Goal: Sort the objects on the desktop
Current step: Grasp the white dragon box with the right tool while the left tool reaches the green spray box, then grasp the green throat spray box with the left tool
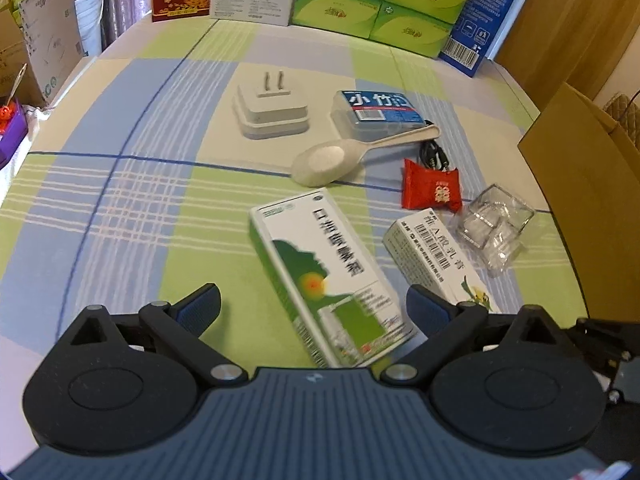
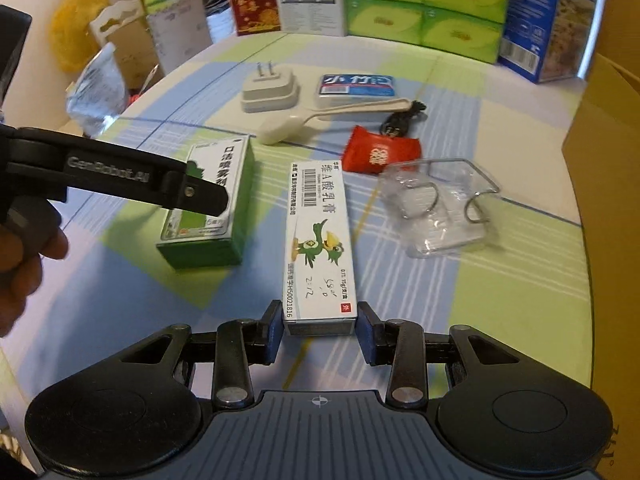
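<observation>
A green-and-white medicine box lies flat on the checked tablecloth. My left gripper is open wide, with one finger on each side of the box's near half and not touching it. In the right wrist view one of its fingers hangs over that same box. A long white ointment box with a green bird on it lies lengthwise. My right gripper is shut on its near end, with a pad against each side. This box rests on the cloth.
Beyond the boxes lie a white plug adapter, a blue-labelled case, a beige spoon, a black cable, a red candy and clear plastic packaging. A cardboard box stands at the right and green tissue packs at the back.
</observation>
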`<act>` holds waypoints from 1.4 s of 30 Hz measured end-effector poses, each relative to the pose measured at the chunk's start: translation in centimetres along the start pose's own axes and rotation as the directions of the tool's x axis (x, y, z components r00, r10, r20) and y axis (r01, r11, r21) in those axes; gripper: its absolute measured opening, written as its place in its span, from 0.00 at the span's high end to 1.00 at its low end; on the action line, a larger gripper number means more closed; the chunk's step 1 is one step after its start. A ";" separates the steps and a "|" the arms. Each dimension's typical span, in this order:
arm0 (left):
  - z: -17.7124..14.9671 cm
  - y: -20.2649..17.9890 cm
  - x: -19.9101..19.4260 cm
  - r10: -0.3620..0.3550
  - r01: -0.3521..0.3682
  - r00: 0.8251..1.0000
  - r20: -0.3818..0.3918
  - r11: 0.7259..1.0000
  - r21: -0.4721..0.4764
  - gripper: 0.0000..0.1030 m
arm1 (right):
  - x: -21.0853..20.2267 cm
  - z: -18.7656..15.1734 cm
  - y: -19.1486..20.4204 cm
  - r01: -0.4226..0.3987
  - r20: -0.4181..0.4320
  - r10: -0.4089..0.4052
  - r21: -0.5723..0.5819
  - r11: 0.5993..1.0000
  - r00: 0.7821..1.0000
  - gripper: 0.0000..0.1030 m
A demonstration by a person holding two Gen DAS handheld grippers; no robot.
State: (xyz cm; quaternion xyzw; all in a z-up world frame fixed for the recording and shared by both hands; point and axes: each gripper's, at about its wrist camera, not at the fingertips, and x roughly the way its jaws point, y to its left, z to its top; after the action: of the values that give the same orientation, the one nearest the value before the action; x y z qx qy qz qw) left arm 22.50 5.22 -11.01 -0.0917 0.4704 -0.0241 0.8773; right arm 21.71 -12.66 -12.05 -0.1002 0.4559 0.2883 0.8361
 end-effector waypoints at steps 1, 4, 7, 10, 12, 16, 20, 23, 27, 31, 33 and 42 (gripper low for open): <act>0.1 -0.2 0.3 -0.002 0.002 1.000 0.002 1.000 0.000 0.08 | 0.0 0.0 -0.1 0.005 0.001 -0.005 -0.002 1.000 1.000 0.65; 0.4 -0.7 1.4 -0.002 0.002 1.000 -0.006 1.000 0.010 0.22 | 0.0 0.0 -0.4 0.010 0.007 -0.010 0.006 1.000 1.000 0.65; 0.4 -0.7 1.8 0.006 -0.005 1.000 -0.022 1.000 0.024 0.36 | 0.0 -0.1 -0.8 0.004 0.014 -0.004 0.009 1.000 1.000 0.65; -0.1 -0.8 0.8 0.016 -0.014 0.999 -0.030 0.998 0.058 0.48 | -0.1 -0.3 -0.9 0.015 0.017 -0.015 -0.002 1.000 1.000 0.65; -0.8 -1.1 -0.2 0.028 -0.024 0.999 -0.040 0.994 0.107 0.50 | -0.3 -0.6 -1.0 0.014 0.015 -0.014 0.013 1.000 1.000 0.65; -2.6 -1.2 -2.3 0.006 0.006 0.998 -0.070 0.984 0.176 0.50 | -1.5 -1.8 -0.9 -0.015 0.009 0.015 0.045 0.999 1.000 0.65; -3.9 -1.0 -2.8 0.028 -0.014 0.997 -0.065 0.977 0.215 0.50 | -2.0 -2.8 -0.2 -0.031 0.021 0.031 0.036 0.999 0.999 0.56; -3.7 -0.8 -3.0 0.024 -0.016 0.999 -0.034 0.978 0.210 0.41 | -1.6 -2.4 0.0 -0.016 0.056 0.015 0.017 1.000 0.998 0.43; -3.1 -0.5 -2.8 0.019 -0.015 1.000 -0.018 0.980 0.199 0.40 | -0.5 -1.3 0.2 -0.023 0.090 0.022 0.011 1.000 0.996 0.43; -3.2 -0.7 -2.3 0.022 -0.020 1.000 -0.008 0.975 0.222 0.40 | 0.7 -0.6 0.3 0.004 0.097 -0.001 -0.031 1.000 0.995 0.48; -3.2 -0.8 -2.1 0.024 -0.021 1.000 -0.010 0.972 0.235 0.40 | 1.2 -0.5 0.3 0.011 0.089 -0.008 -0.034 0.999 0.996 0.55; -3.4 -1.5 -1.0 0.037 -0.028 0.999 -0.029 0.963 0.266 0.50 | 1.5 -0.5 0.5 0.031 0.096 -0.025 -0.068 0.997 0.995 0.65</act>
State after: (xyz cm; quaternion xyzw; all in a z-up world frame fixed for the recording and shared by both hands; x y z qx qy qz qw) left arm 19.19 3.41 -11.73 0.0349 0.4789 -0.0742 0.8740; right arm 21.69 -11.84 -13.55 -0.1219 0.4038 0.2968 0.8567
